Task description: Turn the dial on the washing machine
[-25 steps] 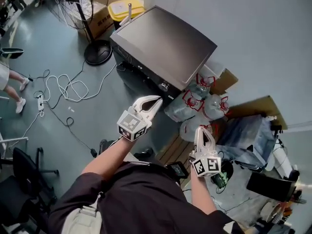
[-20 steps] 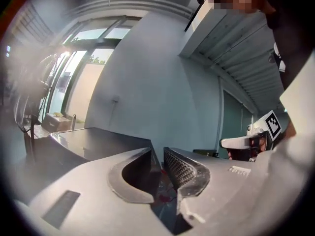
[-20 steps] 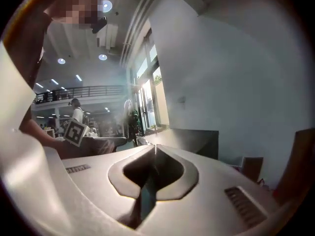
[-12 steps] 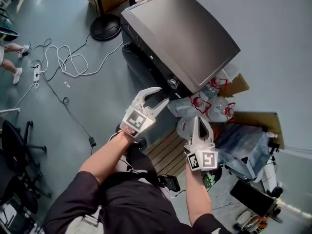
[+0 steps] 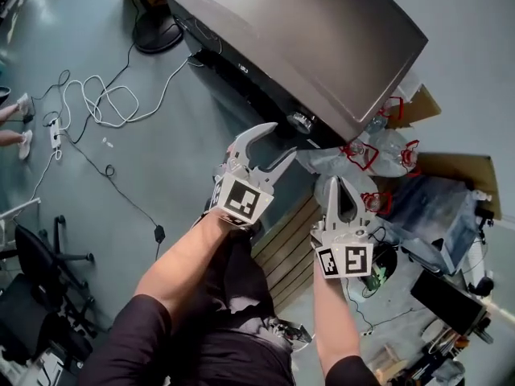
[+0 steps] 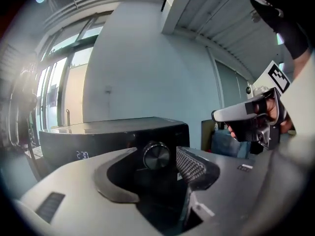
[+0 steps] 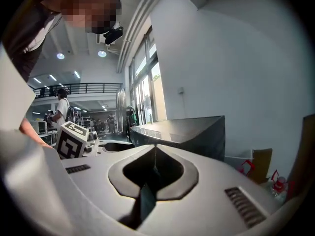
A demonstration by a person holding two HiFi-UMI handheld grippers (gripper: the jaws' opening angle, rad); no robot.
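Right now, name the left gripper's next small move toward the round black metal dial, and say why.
Probably ease the left gripper forward over the round black dial on the dark washing machine: its jaws are opening, the dial shows framed between them, untouched and farther ahead.

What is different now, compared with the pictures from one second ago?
The person has stepped nearer the washing machine. The left gripper has moved toward the dial, and its jaws, shut before, are opening; the dial is lined up between them but not touched. The right gripper stayed shut, holding nothing.
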